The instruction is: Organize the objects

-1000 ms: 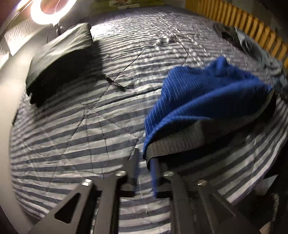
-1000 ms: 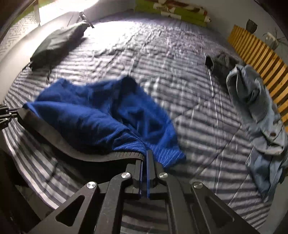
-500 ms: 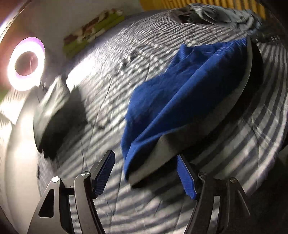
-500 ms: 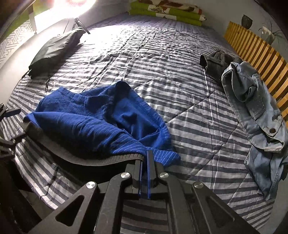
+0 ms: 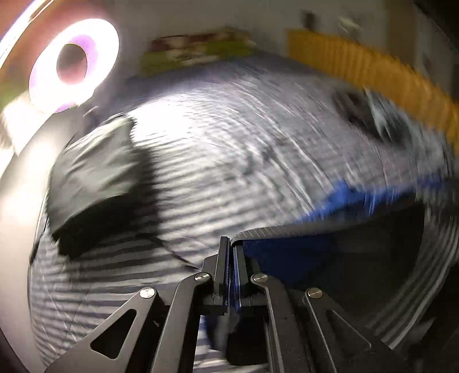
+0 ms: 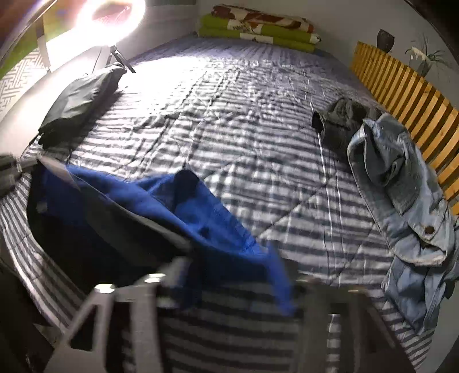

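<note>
A blue garment with a grey waistband (image 6: 160,212) lies bunched on the striped bed (image 6: 243,120) at the front left. My left gripper (image 5: 231,244) is shut on the waistband's corner (image 5: 287,229) and holds it up; the view is blurred. My right gripper (image 6: 229,289) is open, its blurred fingers wide apart, and the blue hem hangs loose between them.
A folded dark bag (image 6: 77,100) lies at the bed's left edge under a ring light (image 5: 74,61). A denim jacket (image 6: 401,200) and dark clothing (image 6: 341,120) lie at the right by a yellow slatted rail (image 6: 407,94). Folded green bedding (image 6: 258,25) is at the far end.
My left gripper, open half a second ago, has shut on the waistband and swung. My right gripper, shut on the garment before, has opened and let it go.
</note>
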`<state>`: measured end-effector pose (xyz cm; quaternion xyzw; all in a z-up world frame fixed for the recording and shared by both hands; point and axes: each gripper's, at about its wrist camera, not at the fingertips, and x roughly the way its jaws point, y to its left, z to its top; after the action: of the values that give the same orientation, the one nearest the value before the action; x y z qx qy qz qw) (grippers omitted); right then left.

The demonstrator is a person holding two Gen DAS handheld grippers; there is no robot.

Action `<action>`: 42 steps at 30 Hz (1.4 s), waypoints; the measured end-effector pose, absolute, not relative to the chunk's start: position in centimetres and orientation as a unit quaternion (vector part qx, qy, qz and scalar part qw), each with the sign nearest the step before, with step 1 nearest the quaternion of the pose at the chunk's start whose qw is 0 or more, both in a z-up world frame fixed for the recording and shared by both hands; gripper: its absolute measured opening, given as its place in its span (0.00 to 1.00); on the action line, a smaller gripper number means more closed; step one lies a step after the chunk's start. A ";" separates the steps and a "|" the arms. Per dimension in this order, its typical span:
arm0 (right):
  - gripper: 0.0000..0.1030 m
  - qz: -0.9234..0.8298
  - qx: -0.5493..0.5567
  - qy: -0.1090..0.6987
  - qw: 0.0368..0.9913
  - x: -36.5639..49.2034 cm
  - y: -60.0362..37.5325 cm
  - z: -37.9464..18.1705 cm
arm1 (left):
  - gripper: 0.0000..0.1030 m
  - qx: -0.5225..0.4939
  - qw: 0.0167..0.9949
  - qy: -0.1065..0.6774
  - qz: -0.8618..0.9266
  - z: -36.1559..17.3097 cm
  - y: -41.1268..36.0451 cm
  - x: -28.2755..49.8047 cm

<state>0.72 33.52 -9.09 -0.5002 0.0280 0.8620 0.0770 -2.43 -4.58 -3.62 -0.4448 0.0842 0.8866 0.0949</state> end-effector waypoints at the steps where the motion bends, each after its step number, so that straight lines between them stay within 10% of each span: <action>1: 0.54 0.863 -0.500 0.027 0.074 0.6 33.3 -9.2 | 0.02 -0.440 0.080 0.078 0.891 -3.1 -5.8 -2.8; 11: 0.53 0.851 -0.523 0.012 0.035 0.3 28.4 -10.9 | 0.02 -0.457 0.055 0.069 0.885 -5.1 -9.8 -3.0; 15: 0.03 0.832 -0.553 0.002 0.040 1.0 28.1 -12.3 | 0.02 -0.473 0.064 0.080 0.875 -6.6 -9.9 -1.6; 26: 0.03 0.881 -0.435 -0.139 0.122 -6.6 33.3 3.3 | 0.02 -0.363 0.050 0.121 0.922 7.0 -6.7 -10.4; 31: 0.03 0.913 -0.371 -0.085 0.148 -8.3 37.6 12.7 | 0.02 -0.312 0.067 0.148 0.936 14.0 -4.7 -11.1; 42: 0.03 0.852 -0.508 0.049 0.116 -1.1 38.2 -7.6 | 0.02 -0.498 0.127 0.209 0.832 -8.1 -0.3 -8.0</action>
<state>-1.12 38.23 -7.60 -0.5085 0.0487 0.8518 0.1163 -7.97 -0.28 -8.07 -0.4976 0.2094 0.8321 0.1270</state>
